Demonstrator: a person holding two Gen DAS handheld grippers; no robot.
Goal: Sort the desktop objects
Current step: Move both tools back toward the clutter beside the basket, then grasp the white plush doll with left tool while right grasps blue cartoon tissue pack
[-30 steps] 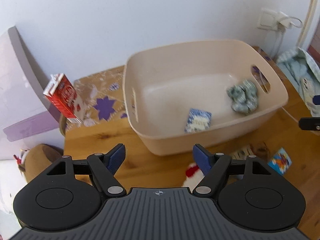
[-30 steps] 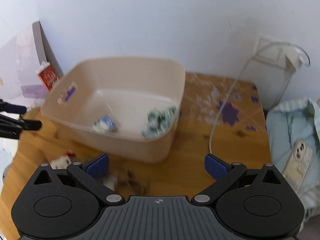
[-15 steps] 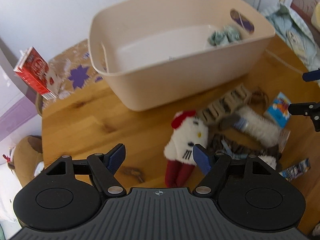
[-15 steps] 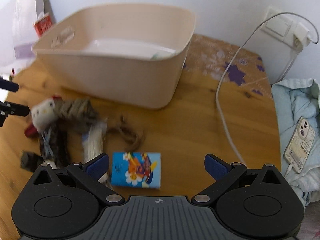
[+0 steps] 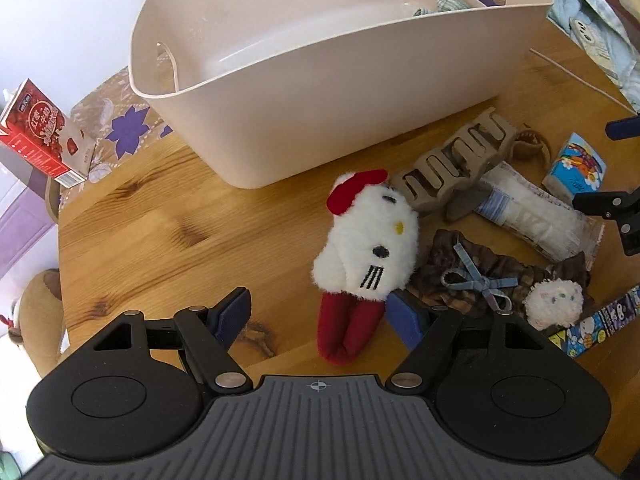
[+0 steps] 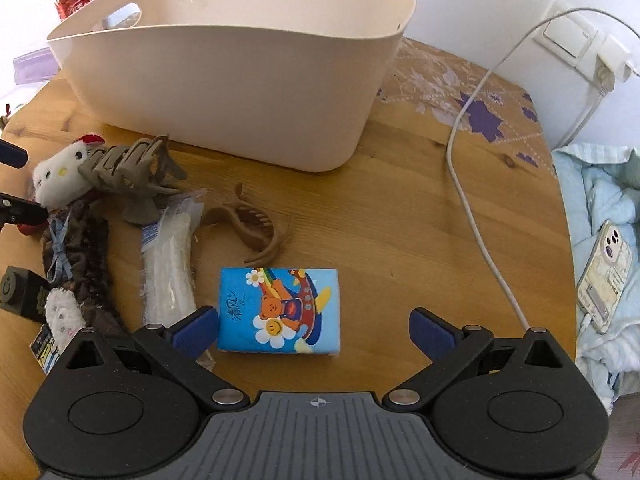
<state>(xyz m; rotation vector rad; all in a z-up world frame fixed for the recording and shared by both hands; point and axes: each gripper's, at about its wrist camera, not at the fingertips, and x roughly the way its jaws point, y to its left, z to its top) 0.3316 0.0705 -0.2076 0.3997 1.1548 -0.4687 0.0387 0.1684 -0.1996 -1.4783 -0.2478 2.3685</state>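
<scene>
Left wrist view: left gripper (image 5: 320,314) spread wide and empty over the white plush cat toy with red bow and red legs (image 5: 366,256) lying on the round wooden table (image 5: 168,220); best lowered to straddle the fluffy body, not the thin legs, clear of the brown scrunchie with the blue ribbon (image 5: 492,280).

Right wrist view: right gripper (image 6: 314,330) likewise apart and empty, the blue cartoon-printed tissue packet (image 6: 280,310) flat on the wood between its pads, off-centre toward the left one; worth centring before closing, then lifting over the rim of the beige plastic tub (image 6: 224,92) beyond.

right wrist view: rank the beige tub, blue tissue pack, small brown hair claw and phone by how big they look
1. beige tub, by far.
2. blue tissue pack, though it lies nearest the camera.
3 and 4. small brown hair claw and phone look alike; unranked.
</scene>
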